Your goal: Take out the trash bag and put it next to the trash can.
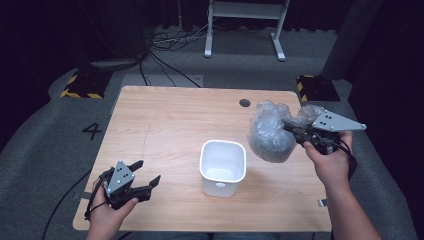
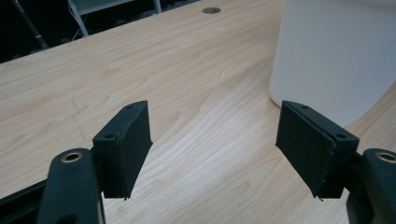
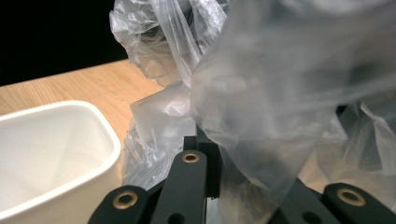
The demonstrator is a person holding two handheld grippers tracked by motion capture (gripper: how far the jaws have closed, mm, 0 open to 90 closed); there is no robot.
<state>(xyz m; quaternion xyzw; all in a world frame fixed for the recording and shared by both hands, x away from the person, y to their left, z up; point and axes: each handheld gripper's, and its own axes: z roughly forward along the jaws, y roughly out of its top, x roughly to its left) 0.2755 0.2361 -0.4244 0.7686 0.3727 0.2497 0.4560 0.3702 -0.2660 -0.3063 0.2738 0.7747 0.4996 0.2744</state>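
Observation:
A crumpled clear plastic bag [image 1: 272, 132] hangs above the table's right side, with my right gripper [image 1: 295, 131] shut on it; in the right gripper view the bag [image 3: 261, 79] billows over the jaws. A white square bin [image 1: 223, 166] stands upright and empty in the middle of the table, left of the bag and below it; its rim [image 3: 60, 112] shows close to the bag. My left gripper [image 1: 148, 174] stands open near the table's front left, with nothing between its pads [image 2: 126, 144], and the bin's wall [image 2: 336, 56] lies just ahead to its right.
The wooden table [image 1: 165, 125] has a round cable hole [image 1: 244, 102] near its far edge. Beyond it are a white frame stand [image 1: 245, 25], loose cables on the grey floor, and yellow-black striped bases [image 1: 82, 85] at both far corners.

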